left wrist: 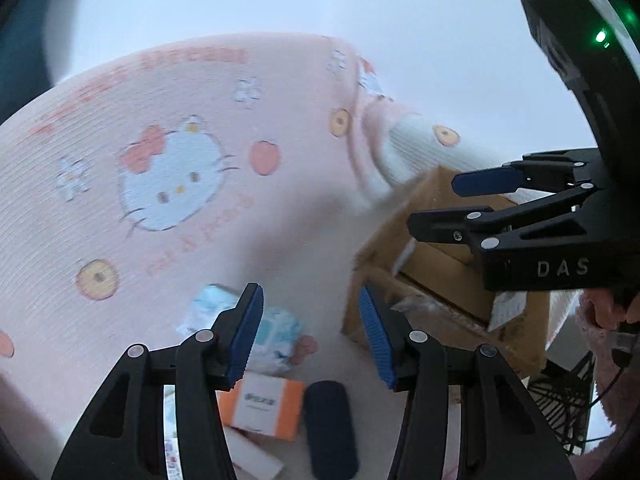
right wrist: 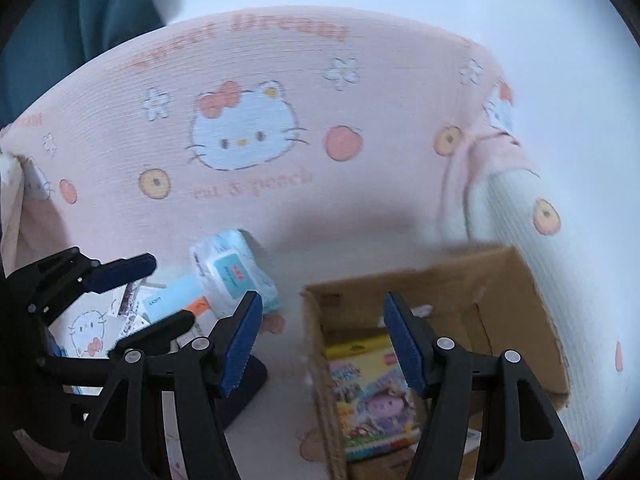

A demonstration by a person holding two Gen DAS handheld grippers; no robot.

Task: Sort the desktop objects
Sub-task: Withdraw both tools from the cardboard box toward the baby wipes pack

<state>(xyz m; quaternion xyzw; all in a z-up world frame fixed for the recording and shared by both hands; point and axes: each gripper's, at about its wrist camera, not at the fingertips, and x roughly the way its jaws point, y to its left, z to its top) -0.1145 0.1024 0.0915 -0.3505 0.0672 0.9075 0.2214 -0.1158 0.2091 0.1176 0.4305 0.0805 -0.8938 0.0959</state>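
My left gripper (left wrist: 311, 332) is open and empty, above a heap of small items: a wet-wipes pack (left wrist: 272, 332), an orange and white box (left wrist: 266, 404) and a dark blue case (left wrist: 330, 428). My right gripper (right wrist: 323, 344) is open and empty, over the left edge of an open cardboard box (right wrist: 500, 280) that holds a colourful picture box (right wrist: 372, 392). The wipes pack (right wrist: 232, 276) and flat cards (right wrist: 96, 328) lie left of the box. The right gripper also shows in the left wrist view (left wrist: 440, 204), over the cardboard box (left wrist: 440, 300). The left gripper shows in the right wrist view (right wrist: 148, 300).
A pink Hello Kitty cloth (right wrist: 248, 132) covers the surface and rises behind the objects. A white wall is beyond it. A black wire rack (left wrist: 560, 400) stands low at the right of the cardboard box.
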